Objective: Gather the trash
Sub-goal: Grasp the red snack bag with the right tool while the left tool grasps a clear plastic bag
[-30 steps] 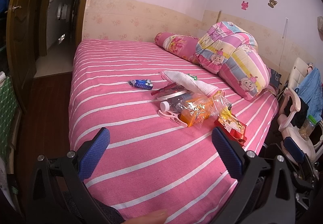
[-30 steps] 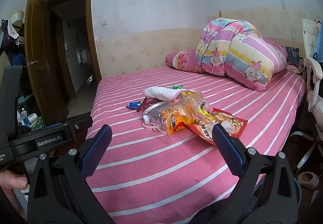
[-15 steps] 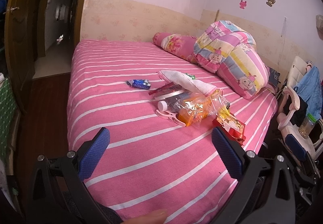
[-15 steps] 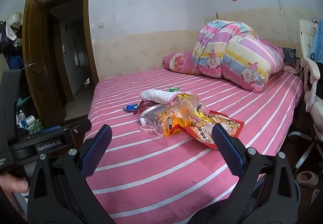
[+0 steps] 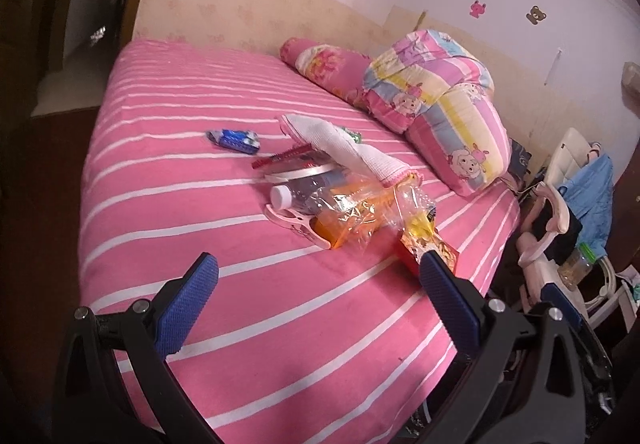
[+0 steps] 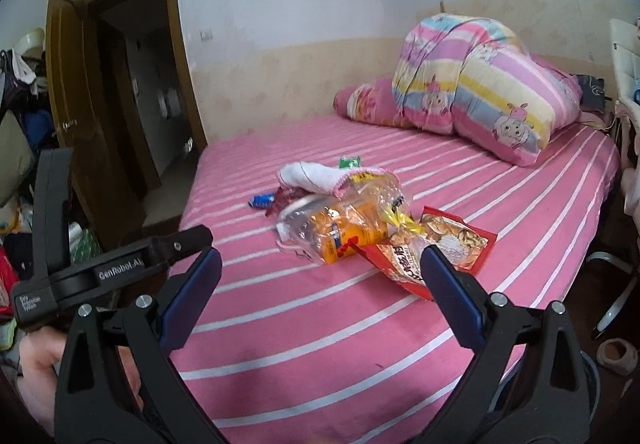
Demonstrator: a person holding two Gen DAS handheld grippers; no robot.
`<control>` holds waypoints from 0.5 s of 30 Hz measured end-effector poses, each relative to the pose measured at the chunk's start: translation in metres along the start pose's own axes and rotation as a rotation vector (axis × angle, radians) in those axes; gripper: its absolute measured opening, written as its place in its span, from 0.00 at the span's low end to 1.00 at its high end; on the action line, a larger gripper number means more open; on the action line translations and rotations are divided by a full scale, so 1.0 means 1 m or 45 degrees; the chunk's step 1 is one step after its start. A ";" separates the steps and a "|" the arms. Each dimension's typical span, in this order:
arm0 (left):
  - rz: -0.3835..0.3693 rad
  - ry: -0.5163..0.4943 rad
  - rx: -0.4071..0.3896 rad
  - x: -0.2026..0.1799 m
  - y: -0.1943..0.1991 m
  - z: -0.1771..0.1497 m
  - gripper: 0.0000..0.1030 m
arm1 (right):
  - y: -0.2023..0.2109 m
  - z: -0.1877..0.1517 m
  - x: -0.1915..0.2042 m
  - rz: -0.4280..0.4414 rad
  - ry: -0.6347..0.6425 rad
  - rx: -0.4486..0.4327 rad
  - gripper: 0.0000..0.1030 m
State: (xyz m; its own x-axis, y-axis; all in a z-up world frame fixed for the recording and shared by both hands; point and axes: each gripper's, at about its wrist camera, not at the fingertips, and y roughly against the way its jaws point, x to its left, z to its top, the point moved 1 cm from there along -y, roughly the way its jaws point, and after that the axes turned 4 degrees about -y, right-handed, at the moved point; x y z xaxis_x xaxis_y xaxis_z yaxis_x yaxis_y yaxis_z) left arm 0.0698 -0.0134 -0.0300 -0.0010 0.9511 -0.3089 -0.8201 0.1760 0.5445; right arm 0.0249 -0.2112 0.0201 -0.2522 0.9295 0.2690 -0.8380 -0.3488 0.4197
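You held both grippers over the near edge of the bed (image 5: 168, 179), its cover a soft pink cloth with thin white stripes. The left gripper (image 5: 318, 276) had its jaws spread wide with nothing between them; so did the right gripper (image 6: 320, 272). Blue ribbed pads (image 5: 188, 308) lined the black fingers.

The trash lay heaped mid-bed, well apart from both grippers. A crinkled clear plastic bag (image 5: 360, 211) wrapped an orange packet and lay against a clear bottle with a white cap (image 5: 282, 195). A pale pink clothes peg (image 5: 296, 224) touched the bottle's near side. A white knitted cloth with a pink edge (image 5: 348, 147) draped over the heap's far side. A small blue wrapper (image 5: 234, 139) sat alone, beside the heap.

Your right view showed the glossy red snack bag (image 6: 436, 248) flat and open-faced, printed with food; the left view caught only its edge behind a finger. Only the right view showed your hand (image 6: 36, 368) on the left gripper's handle and the open wooden door (image 6: 68, 91). The left view alone showed a blue garment (image 5: 592, 187) on a white chair.

A puffy quilt (image 6: 480, 99) was folded at the bed's far end.
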 end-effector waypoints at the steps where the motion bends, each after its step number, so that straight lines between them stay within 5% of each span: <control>1: -0.005 0.008 0.006 0.001 -0.005 0.001 0.95 | -0.005 0.001 -0.003 -0.023 0.016 0.008 0.96; 15: -0.125 -0.208 0.176 -0.025 -0.092 0.020 0.95 | -0.100 -0.016 -0.029 -0.193 0.477 0.195 0.95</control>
State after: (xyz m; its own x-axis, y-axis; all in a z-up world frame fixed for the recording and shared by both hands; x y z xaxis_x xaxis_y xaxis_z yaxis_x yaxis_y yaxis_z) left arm 0.1563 -0.0486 -0.0566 0.1770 0.9542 -0.2412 -0.7257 0.2921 0.6229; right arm 0.1085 -0.2011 -0.0437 -0.3139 0.9410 -0.1266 -0.8045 -0.1928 0.5618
